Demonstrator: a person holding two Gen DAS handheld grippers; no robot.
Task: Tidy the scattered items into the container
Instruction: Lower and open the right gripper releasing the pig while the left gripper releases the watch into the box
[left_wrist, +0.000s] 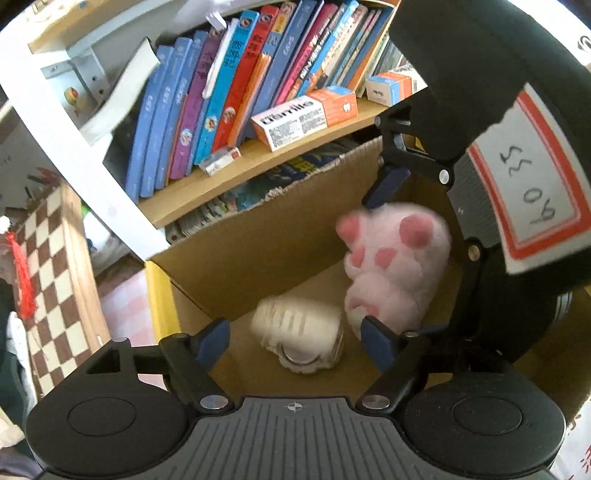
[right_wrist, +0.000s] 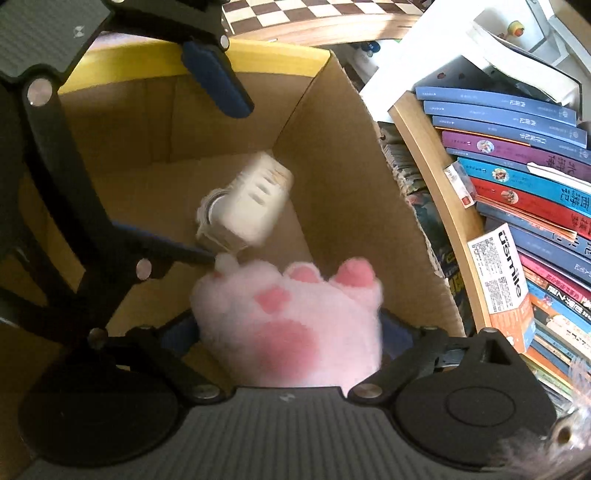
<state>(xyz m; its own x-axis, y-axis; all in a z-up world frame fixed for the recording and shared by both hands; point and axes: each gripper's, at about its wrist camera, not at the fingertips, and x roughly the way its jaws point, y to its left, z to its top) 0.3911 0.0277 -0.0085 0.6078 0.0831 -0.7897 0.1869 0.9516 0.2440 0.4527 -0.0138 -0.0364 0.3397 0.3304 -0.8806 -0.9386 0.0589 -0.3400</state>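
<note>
- Left wrist view: the left gripper (left_wrist: 295, 341) hangs over the open box (left_wrist: 258, 236), its jaws wide apart and pressing on nothing. The bottle (left_wrist: 299, 338) lies blurred on its side between and beyond the blue fingertips (left_wrist: 212, 341), inside the box.
- The blur suggests the bottle may be dropping or rolling. It could roll against the plush paw (left_wrist: 395, 266), which sits just beside it, or bounce toward a wall.
- The right gripper (left_wrist: 388, 184) shows at the upper right of this view, close above the paw. With both tools crowded into one box mouth, either could knock the other or catch the cardboard rim on the way out.
- Right wrist view: the right gripper (right_wrist: 288, 332) stands wide, and the paw (right_wrist: 291, 321) fills the gap between its fingers. I cannot tell for sure whether the pads press it; it looks loose.
- The soft fur could snag on a finger, so the paw may be dragged back up if the gripper lifts too soon.
- The bottle (right_wrist: 243, 206) lies deeper in the box (right_wrist: 351, 192), the left tool's finger (right_wrist: 218, 81) above it.
- A shelf of books (right_wrist: 517, 166) stands right beside the box; a wide swing outward could hit it.
</note>
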